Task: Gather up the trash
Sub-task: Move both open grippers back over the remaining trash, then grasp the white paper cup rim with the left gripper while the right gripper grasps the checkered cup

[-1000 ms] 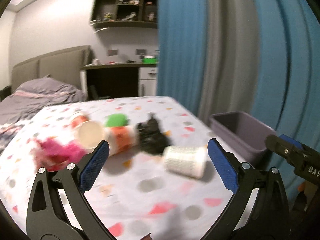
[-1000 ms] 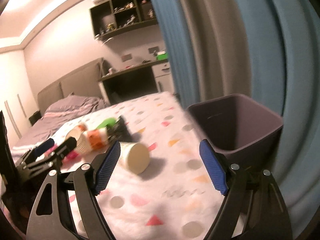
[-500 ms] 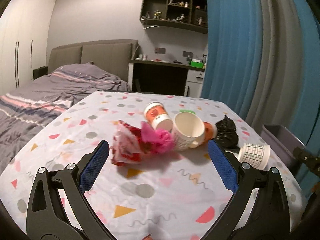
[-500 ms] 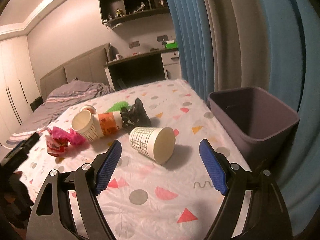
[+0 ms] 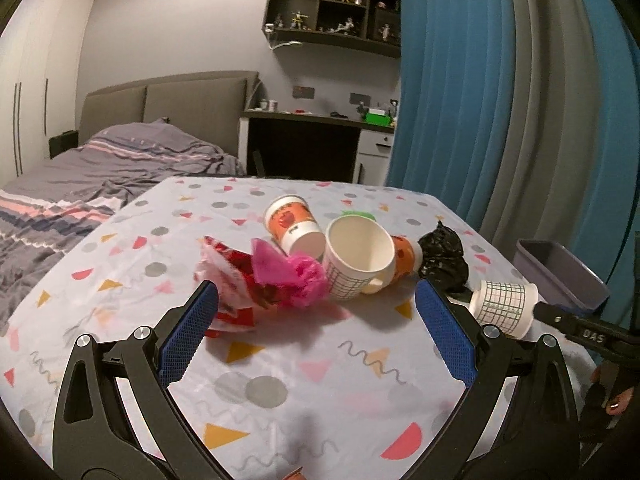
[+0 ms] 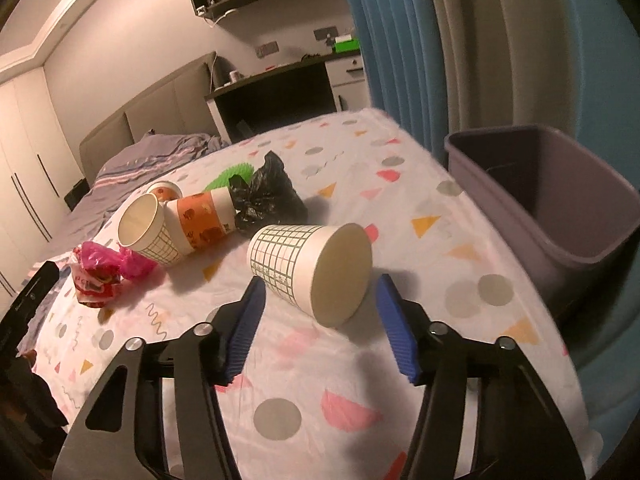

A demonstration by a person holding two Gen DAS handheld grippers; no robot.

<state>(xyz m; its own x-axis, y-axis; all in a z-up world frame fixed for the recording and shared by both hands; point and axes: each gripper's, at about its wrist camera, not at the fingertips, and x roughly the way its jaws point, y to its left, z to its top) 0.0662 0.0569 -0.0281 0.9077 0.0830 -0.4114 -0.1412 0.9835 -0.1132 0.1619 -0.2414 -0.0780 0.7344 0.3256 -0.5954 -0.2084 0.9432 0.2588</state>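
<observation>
A grid-pattern paper cup (image 6: 312,268) lies on its side on the patterned tablecloth (image 6: 280,380). My right gripper (image 6: 320,286) is closing around its wide end; the blue pads flank the cup without pressing on it. My left gripper (image 5: 316,300) is open and empty, just short of crumpled red and pink wrappers (image 5: 264,280). Behind them lie a second grid cup (image 5: 356,260), two orange cups (image 5: 292,224), a green scrap (image 5: 356,214) and a black bag (image 5: 444,256). The same grid cup (image 5: 504,308) shows at the right of the left wrist view.
A purple bin (image 6: 580,184) stands off the table's right edge, by the blue curtain (image 6: 520,40). A bed (image 5: 100,172) and a desk (image 5: 312,144) lie beyond the table. A person's hand (image 5: 612,396) holds the right gripper at the left view's lower right.
The left wrist view swung from the grid cup over to the wrappers. My right gripper came down and closer to the grid cup, and its jaws narrowed around it.
</observation>
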